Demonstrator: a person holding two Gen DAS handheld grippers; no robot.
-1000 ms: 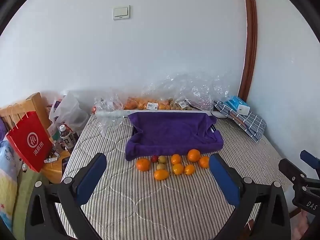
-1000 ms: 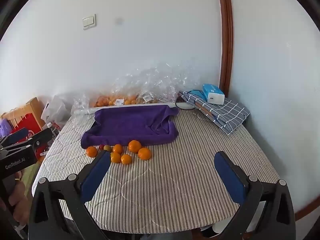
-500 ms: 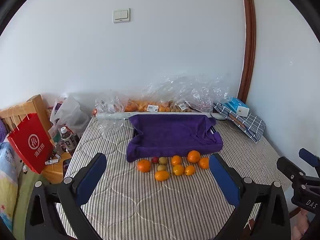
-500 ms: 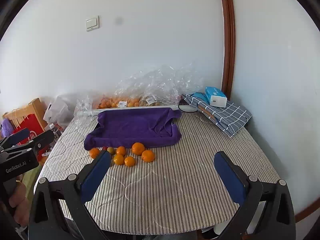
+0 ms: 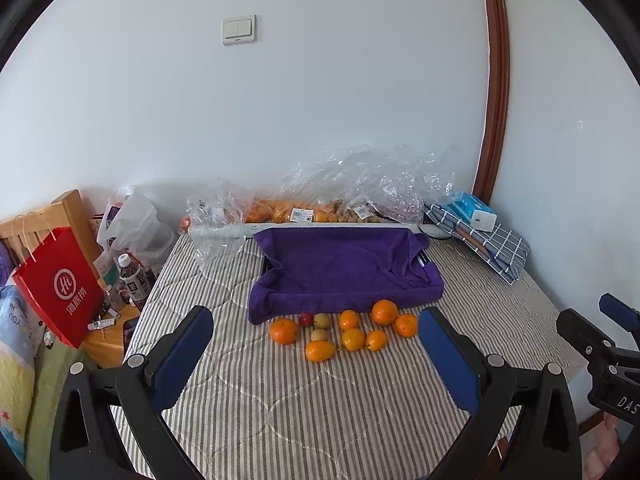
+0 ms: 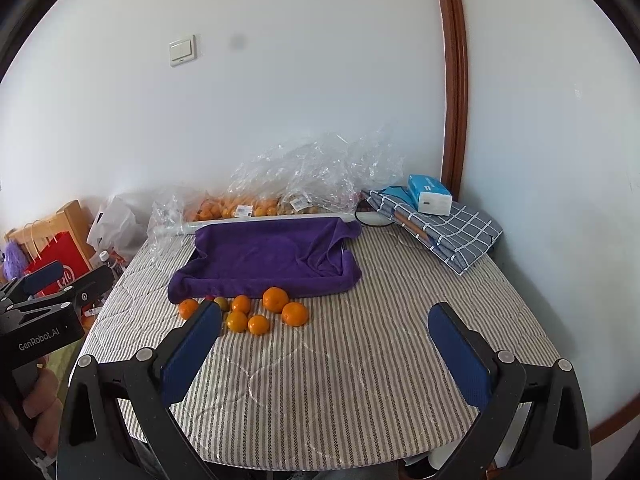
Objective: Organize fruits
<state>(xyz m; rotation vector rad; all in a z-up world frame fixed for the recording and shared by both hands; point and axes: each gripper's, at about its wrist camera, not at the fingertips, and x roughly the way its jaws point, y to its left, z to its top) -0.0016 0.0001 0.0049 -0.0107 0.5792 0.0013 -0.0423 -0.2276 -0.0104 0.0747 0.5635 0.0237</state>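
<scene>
Both my grippers hang spread wide and empty above the table's [image 5: 280, 412] near edge. The fruits [image 5: 344, 330] lie clustered mid-table, just before the purple-towel tray [image 5: 344, 268]. I'd bring my left gripper [image 5: 316, 354] low over the nearest orange [image 5: 320, 351] and pinch it gently across its width. Since a second ago, both views have risen slightly; my right gripper [image 6: 324, 350] stays idle.

Left tongs [image 5: 316, 354] gape over the striped table [image 5: 280, 412] (fruits [image 5: 344, 330] cluster before the purple-towelled tray [image 5: 340, 268]).
</scene>
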